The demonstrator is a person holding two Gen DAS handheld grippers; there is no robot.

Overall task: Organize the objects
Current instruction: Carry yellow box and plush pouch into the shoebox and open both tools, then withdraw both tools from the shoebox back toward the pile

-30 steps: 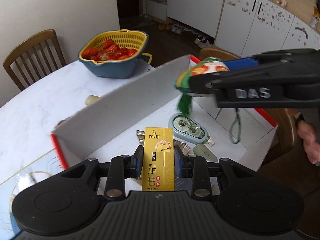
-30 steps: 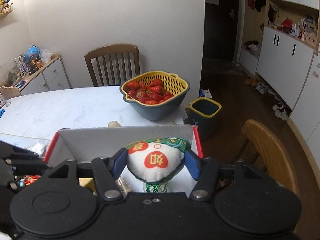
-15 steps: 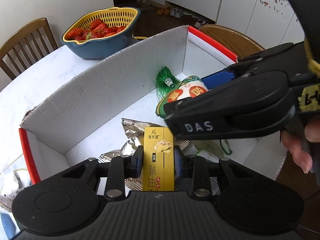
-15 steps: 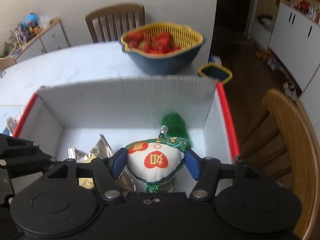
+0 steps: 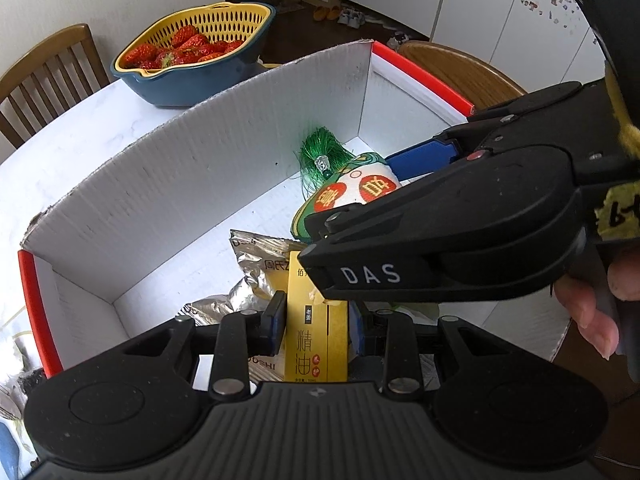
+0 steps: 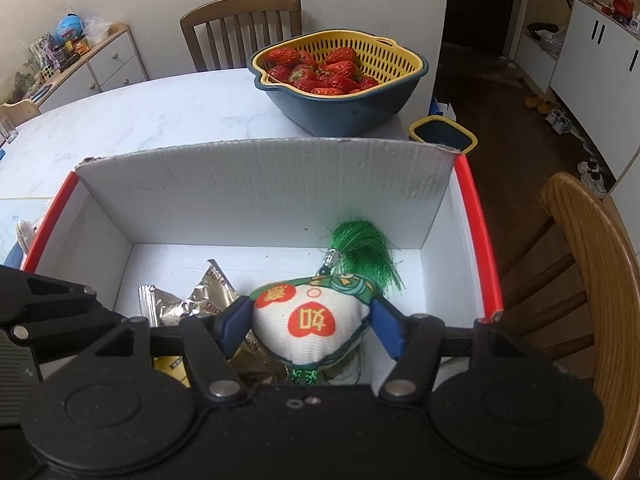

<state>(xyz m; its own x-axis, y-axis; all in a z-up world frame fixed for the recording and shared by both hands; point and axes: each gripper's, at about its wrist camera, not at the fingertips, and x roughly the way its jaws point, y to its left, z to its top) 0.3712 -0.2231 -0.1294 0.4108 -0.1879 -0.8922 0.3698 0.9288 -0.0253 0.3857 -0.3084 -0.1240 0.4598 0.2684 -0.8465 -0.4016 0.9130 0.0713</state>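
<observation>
A white cardboard box with red edges [image 5: 224, 168] [image 6: 264, 188] stands open on the marble table. My left gripper [image 5: 316, 316] is shut on a yellow carton with Chinese print [image 5: 316, 336], held low inside the box over silver foil packets [image 5: 256, 264]. My right gripper [image 6: 310, 324] holds a white embroidered sachet [image 6: 308, 320] with a green tassel [image 6: 364, 248]; the jaws look slightly spread, the right pad [image 6: 386, 326] barely apart from it. The sachet rests low in the box's right part, also in the left wrist view [image 5: 352, 192].
A blue and yellow colander of strawberries [image 6: 340, 76] [image 5: 196, 60] stands on the table [image 6: 140, 116] behind the box. Wooden chairs stand behind the table [image 6: 240, 28] and right of the box [image 6: 576, 280]. A small bin [image 6: 442, 136] is on the floor.
Both grippers have moved down into the box with their objects. The sachet's tassel now lies on the box floor, and the right jaws appear a little wider.
</observation>
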